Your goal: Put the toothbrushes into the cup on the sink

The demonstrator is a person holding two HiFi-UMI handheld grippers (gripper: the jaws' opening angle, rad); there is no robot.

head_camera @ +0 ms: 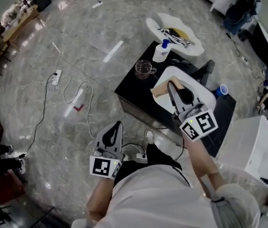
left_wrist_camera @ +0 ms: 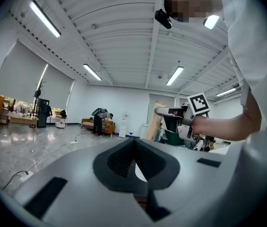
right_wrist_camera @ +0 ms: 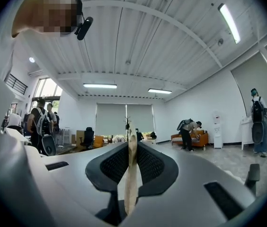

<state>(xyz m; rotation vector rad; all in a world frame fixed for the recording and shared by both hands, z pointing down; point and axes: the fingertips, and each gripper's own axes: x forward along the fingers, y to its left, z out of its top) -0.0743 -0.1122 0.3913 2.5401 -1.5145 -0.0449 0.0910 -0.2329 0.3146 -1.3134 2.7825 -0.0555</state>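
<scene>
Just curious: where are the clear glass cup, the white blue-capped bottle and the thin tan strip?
Clear glass cup (head_camera: 144, 70): head view, bowl.
White blue-capped bottle (head_camera: 160, 55): head view, body.
Thin tan strip (right_wrist_camera: 131, 174): right gripper view, middle.

The pale strip (right_wrist_camera: 129, 183) gripped by the right gripper (right_wrist_camera: 131, 148) is seen only edge-on in the right gripper view. Its lower end is lost inside the gripper body, and whether it bears bristles cannot be told. In the head view that gripper covers much of the strip and part of the bowl of the sink (head_camera: 207, 99). The dark items (head_camera: 174, 32) on the white tray (head_camera: 198, 49) beyond the sink are too small to identify. The person's arm (head_camera: 198, 151) hides part of the near edge of the black counter (head_camera: 129, 87).
</scene>
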